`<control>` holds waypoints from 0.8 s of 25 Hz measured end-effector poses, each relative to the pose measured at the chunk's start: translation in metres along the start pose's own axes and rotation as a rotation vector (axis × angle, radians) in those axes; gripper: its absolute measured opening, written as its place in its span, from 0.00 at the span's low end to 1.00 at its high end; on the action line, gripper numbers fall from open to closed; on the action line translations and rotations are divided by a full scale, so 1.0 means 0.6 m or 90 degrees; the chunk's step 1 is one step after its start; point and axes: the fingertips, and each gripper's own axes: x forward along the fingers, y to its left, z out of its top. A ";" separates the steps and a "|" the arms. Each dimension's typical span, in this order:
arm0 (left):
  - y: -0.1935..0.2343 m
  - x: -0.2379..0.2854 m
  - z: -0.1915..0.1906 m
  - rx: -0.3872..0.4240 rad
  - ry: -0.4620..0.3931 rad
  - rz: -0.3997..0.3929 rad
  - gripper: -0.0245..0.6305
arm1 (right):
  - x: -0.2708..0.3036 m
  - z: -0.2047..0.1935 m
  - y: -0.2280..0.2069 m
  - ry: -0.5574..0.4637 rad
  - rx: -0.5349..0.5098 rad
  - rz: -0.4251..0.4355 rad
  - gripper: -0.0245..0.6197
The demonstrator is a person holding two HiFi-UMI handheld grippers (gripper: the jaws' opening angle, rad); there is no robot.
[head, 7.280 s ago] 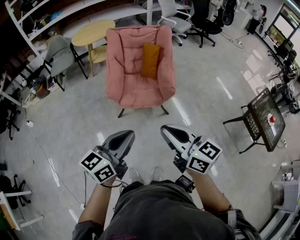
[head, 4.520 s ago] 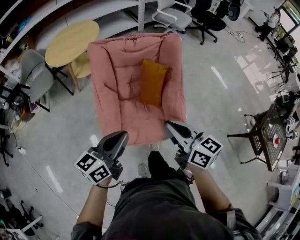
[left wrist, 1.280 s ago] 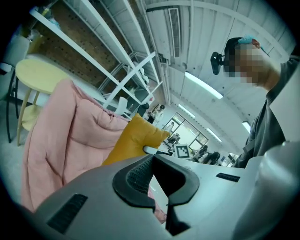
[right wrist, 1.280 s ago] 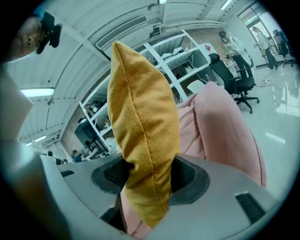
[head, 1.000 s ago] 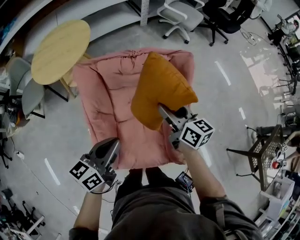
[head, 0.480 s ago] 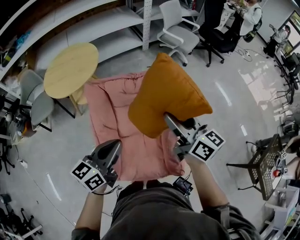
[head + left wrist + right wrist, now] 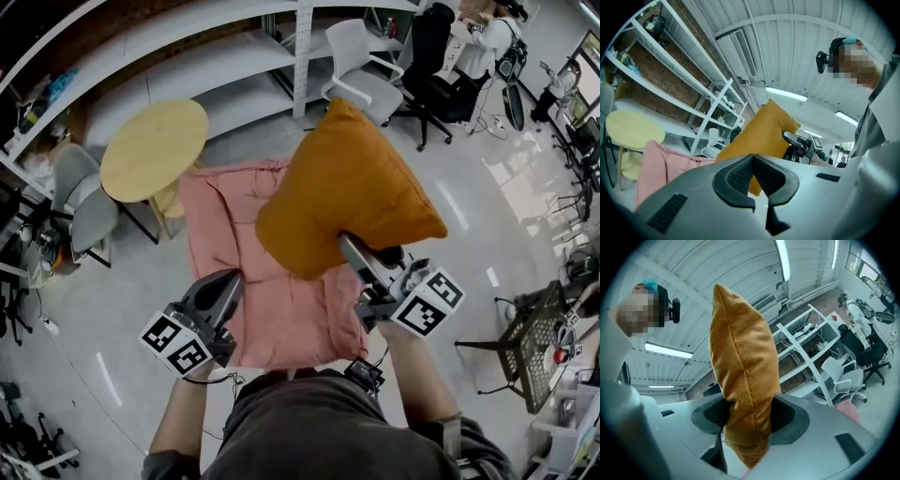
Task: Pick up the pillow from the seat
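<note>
The right gripper (image 7: 351,251) is clamping the orange pillow (image 7: 349,187) by its lower edge, holding it aloft clear of the pink seat (image 7: 234,281), while the closed, empty left gripper (image 7: 221,285) is idling; the next move probably needs only a steady hold.

**What the pillow keeps from you**

In your head view, the pillow (image 7: 347,192) covers the part of the pink seat (image 7: 230,234) lying beneath it. The tips of your right gripper (image 7: 358,258) vanish under the pillow's lower edge. In the right gripper view, the pillow's fabric fills the gap between the jaws and hides most of both pads. The pillow's bottom corner drops behind the gripper's body. In the left gripper view, your left gripper (image 7: 752,159) blocks the pillow's lower end. Beyond the pillow, a person (image 7: 483,42) is cut off by the head view's top edge. Left of the pillow, the things on the shelves (image 7: 169,70) are too small to name.
</note>
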 end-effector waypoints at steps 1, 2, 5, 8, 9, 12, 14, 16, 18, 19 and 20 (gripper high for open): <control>0.001 -0.001 0.004 0.002 -0.002 0.002 0.05 | 0.002 0.003 0.003 -0.001 0.001 0.003 0.41; 0.001 -0.002 0.006 0.002 -0.003 0.005 0.05 | 0.003 0.004 0.004 0.000 0.002 0.006 0.41; 0.001 -0.004 0.004 0.003 -0.003 0.012 0.05 | 0.004 0.004 0.006 0.003 0.003 0.013 0.41; 0.000 -0.004 0.003 0.002 -0.003 0.018 0.05 | 0.005 0.007 0.007 0.005 0.003 0.019 0.41; -0.001 -0.002 0.004 0.002 -0.003 0.020 0.05 | 0.005 0.008 0.006 0.005 0.004 0.021 0.41; -0.003 0.003 0.007 0.001 -0.005 0.023 0.05 | 0.006 0.013 0.003 0.007 0.004 0.026 0.41; -0.004 0.004 0.006 0.000 -0.006 0.024 0.05 | 0.008 0.012 0.003 0.009 0.005 0.027 0.41; -0.004 0.000 0.005 -0.001 -0.007 0.025 0.05 | 0.008 0.008 0.006 0.009 0.006 0.028 0.41; -0.004 -0.003 0.003 -0.002 -0.007 0.026 0.05 | 0.008 0.004 0.008 0.010 0.009 0.027 0.41; -0.005 -0.004 0.001 -0.002 -0.007 0.026 0.05 | 0.007 0.001 0.008 0.011 0.010 0.027 0.41; -0.005 -0.004 0.000 -0.002 -0.006 0.027 0.05 | 0.006 -0.001 0.006 0.012 0.011 0.026 0.41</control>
